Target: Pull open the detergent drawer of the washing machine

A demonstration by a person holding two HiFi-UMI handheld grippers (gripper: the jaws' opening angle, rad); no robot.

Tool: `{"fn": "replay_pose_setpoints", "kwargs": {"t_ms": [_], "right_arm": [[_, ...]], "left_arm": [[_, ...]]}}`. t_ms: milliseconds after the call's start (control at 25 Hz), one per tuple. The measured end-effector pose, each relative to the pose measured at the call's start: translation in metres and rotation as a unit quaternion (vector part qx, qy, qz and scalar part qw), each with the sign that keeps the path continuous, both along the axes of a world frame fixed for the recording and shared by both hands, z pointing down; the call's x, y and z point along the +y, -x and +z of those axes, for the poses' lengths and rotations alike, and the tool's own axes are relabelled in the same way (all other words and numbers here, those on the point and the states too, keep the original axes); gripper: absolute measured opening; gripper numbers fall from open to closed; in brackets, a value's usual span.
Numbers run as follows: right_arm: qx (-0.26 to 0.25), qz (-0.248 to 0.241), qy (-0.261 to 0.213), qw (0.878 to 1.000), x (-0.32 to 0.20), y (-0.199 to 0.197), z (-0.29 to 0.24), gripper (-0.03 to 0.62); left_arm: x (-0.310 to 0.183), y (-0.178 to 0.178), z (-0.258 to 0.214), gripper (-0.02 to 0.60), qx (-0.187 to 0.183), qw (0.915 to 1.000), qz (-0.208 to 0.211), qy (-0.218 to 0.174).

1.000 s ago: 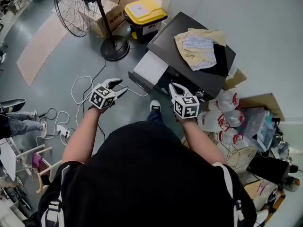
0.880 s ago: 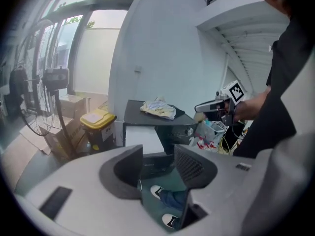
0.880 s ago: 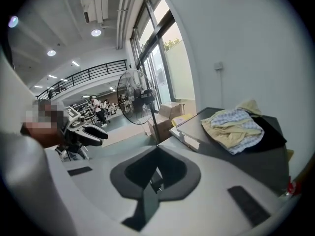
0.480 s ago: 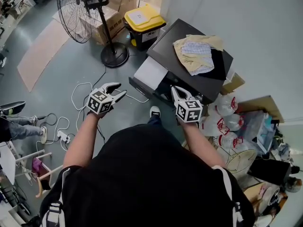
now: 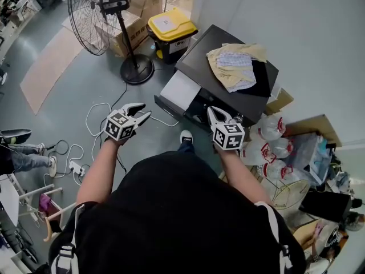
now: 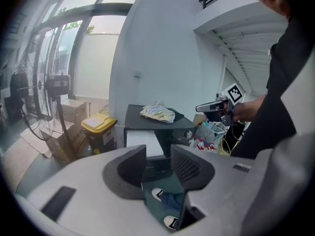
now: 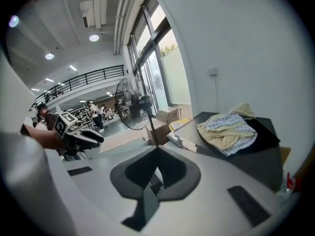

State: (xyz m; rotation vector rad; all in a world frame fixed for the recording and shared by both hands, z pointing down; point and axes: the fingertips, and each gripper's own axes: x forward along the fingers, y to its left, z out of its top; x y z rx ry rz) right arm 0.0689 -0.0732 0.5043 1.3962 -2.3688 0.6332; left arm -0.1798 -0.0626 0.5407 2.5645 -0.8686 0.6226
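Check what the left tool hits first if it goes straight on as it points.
Probably the dark front of the washing machine, below its white panel; the path there looks free, though depth is unclear. The jaws of the left tool have just been closing, nothing between them.

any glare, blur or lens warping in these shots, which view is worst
Head view: sharp and evenly lit, no glare on the washing machine. Left gripper view: worst, windows blown out white, corners black. Right gripper view: round black vignette, wall lines bend, ceiling lamps are small bright spots.
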Motion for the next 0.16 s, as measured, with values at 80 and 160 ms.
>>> {"fn": "replay_pose_setpoints", "kwargs": {"t_ms": [80,160], "right_arm": [[-0.001,0.001,0.001,1.000,0.0001,-0.0010,0.0000,0.003],[-0.002,0.003,0.001,1.000,-0.0007,-0.0018,-0.0002,0.003]], "left_arm": [[0.0006,0.0004,0.0011,0.160,0.000,1.0000,0.000,0.001],[0.0002,0.0010,0.0023,0.158,-0.001,1.0000,0.001,0.001]]}}
